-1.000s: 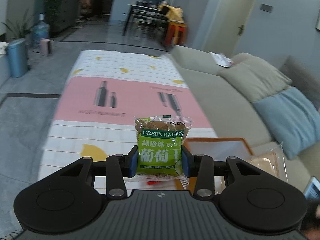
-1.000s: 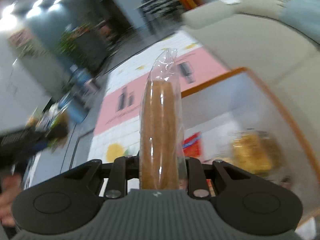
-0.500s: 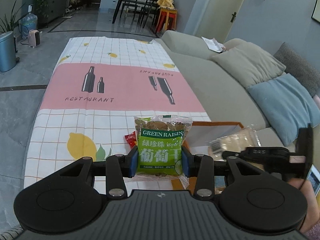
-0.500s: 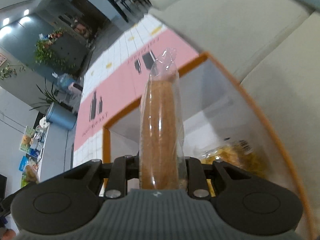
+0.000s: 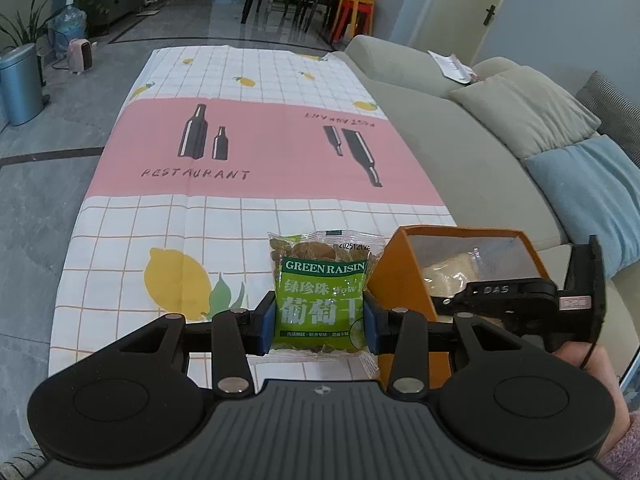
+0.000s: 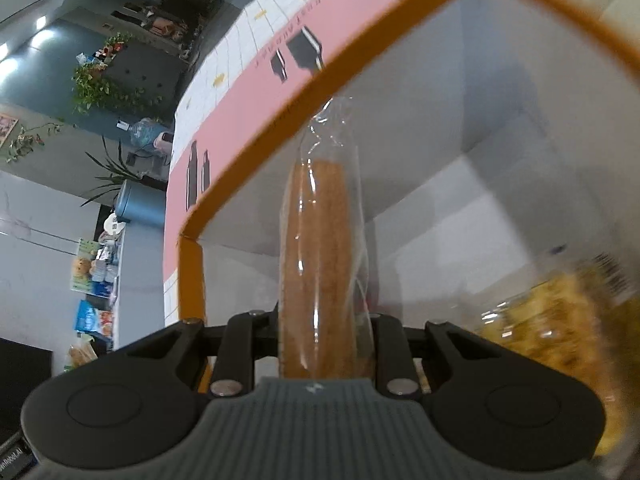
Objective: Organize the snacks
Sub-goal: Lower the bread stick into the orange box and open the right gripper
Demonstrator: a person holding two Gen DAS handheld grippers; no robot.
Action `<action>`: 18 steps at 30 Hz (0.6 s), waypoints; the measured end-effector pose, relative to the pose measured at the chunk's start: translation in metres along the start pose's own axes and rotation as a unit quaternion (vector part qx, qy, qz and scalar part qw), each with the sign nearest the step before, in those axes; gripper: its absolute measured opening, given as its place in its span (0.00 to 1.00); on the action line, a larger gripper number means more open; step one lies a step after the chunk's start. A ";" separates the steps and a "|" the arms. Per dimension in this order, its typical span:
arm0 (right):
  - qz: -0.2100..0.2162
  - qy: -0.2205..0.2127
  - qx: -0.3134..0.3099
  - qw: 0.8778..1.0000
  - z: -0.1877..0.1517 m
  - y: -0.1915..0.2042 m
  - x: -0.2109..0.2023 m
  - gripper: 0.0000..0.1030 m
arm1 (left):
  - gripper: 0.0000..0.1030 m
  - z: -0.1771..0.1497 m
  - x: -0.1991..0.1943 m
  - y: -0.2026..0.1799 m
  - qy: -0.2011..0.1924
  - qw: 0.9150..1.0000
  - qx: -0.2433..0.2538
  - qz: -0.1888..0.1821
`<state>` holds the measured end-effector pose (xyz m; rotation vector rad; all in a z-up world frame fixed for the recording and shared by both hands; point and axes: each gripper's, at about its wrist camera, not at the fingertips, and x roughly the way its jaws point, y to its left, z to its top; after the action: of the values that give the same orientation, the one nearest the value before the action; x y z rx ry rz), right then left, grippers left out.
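Table (image 5: pixel 132 240): a lemon-print cloth covers it, bare and roomy to the left and far end; a sofa (image 5: pixel 460 148) runs close along the right.
Left hand-held gripper (image 5: pixel 319 316): partly closed, pads pinching the sides of a green raisin pack (image 5: pixel 320 300), held upright above the cloth just left of the box.
Raisin pack: looks light and crinkly, film likely slippery; the side-seam hold seems sound, since a hard squeeze could crush the fruit.
Box (image 5: pixel 404 280): orange walls, pale inside, standing at the table's near right corner, one snack bag (image 6: pixel 560 320) already in it.
Right hand-held gripper (image 6: pixel 325 336): nearly closed on a clear-wrapped brown cake (image 6: pixel 320 264), edge-on, poised inside the box mouth.
Cake: probably soft and crumbly; best gripped gently by its flat sides.
Clearance: box rim close on the left, the bag crowding the right; open floor lies between.
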<state>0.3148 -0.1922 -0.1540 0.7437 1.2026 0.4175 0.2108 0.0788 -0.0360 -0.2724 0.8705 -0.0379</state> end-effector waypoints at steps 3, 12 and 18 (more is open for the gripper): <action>-0.006 -0.001 -0.007 1.000 -0.002 0.000 0.010 0.22 | 0.46 -0.003 -0.001 -0.002 0.002 1.000 0.005 0.001; -0.030 0.003 0.032 0.999 0.004 0.007 -0.013 0.69 | 0.46 -0.009 -0.006 -0.013 0.011 0.999 0.032 -0.001; -0.108 -0.037 -0.020 0.993 -0.001 0.033 -0.053 0.71 | 0.46 -0.007 -0.015 -0.019 0.002 0.999 0.031 -0.013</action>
<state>0.2992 -0.2037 -0.0943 0.5833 1.1871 0.2317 0.1972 0.0611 -0.0248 -0.2250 0.8677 -0.0896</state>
